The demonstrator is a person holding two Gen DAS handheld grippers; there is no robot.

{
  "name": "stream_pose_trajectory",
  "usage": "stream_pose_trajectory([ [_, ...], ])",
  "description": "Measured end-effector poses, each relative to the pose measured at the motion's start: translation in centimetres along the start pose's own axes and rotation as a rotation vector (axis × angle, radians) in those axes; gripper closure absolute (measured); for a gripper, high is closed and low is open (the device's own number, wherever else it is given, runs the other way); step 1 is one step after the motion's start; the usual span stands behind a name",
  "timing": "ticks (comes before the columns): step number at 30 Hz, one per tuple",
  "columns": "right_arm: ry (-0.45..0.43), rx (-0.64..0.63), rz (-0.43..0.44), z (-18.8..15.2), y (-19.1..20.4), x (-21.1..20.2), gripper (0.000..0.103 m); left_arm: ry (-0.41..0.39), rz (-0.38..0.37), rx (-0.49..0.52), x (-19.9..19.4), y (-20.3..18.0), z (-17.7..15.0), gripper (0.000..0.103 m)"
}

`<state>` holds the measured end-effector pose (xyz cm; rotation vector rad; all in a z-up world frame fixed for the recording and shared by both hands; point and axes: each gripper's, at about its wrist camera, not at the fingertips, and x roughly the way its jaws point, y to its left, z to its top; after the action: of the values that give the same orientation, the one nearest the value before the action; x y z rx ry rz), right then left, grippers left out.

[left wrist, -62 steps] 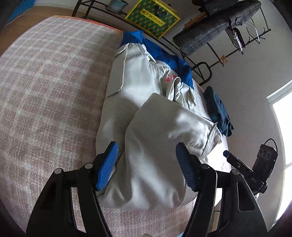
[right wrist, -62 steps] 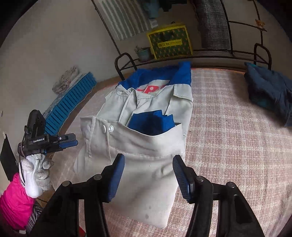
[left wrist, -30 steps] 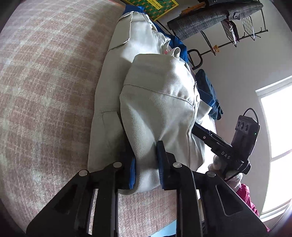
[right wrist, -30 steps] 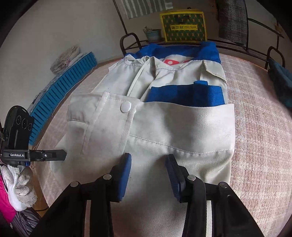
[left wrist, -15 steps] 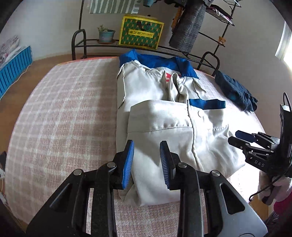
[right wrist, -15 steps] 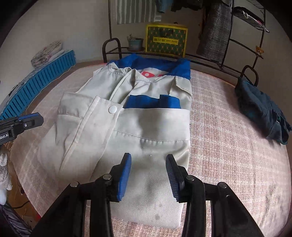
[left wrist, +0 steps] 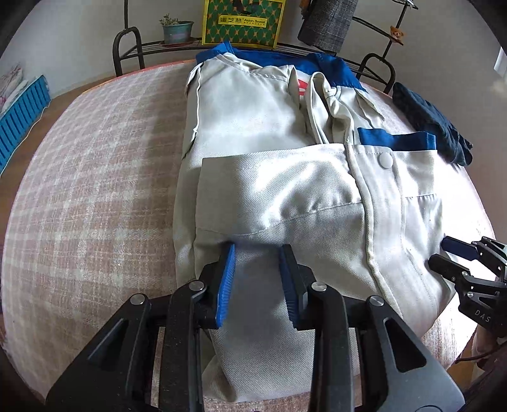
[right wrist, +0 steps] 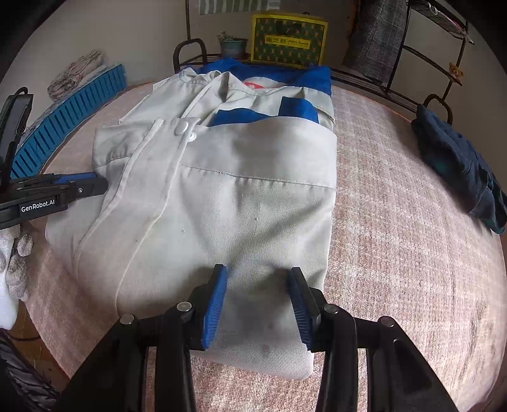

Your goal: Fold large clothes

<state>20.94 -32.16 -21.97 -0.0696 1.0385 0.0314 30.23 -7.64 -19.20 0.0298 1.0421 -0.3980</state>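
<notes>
A pale grey work jacket [left wrist: 285, 190] with a blue collar lies folded on the pink checked bed cover [left wrist: 95, 190], its lower part doubled up over the chest. My left gripper [left wrist: 257, 250] hovers over the jacket's near left part, jaws a little apart with only flat cloth showing between them and no pad pressing. In the right wrist view the jacket [right wrist: 237, 190] fills the middle, and my right gripper [right wrist: 258, 272] stands open above its near right corner. Each gripper shows at the other view's edge: the right gripper [left wrist: 459, 263], the left gripper [right wrist: 63, 187].
A dark blue garment [right wrist: 459, 158] lies bunched on the cover's right side. Behind the bed a black metal rack holds a yellow-green bag [left wrist: 242, 20] and a potted plant [left wrist: 176, 30]. A blue slatted panel [right wrist: 69, 107] sits on the left. A gloved hand [right wrist: 16, 253] holds the left gripper.
A second ago my left gripper pinched the folded edge; it has let go, its jaws have widened, and it has swung round to face the rack. The right gripper drew back a little.
</notes>
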Motion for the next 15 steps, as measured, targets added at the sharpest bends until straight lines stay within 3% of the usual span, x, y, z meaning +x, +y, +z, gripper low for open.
stream_pose_trajectory([
  [4,-0.023,0.039,0.056,-0.5,-0.4,-3.4,0.062,-0.032,-0.033,-0.069,-3.1,0.5,-0.2,0.073],
  [15,-0.38,0.06,0.004,-2.2,0.2,-20.5,0.049,-0.34,-0.034,0.034,-20.2,-4.9,-1.3,0.073],
])
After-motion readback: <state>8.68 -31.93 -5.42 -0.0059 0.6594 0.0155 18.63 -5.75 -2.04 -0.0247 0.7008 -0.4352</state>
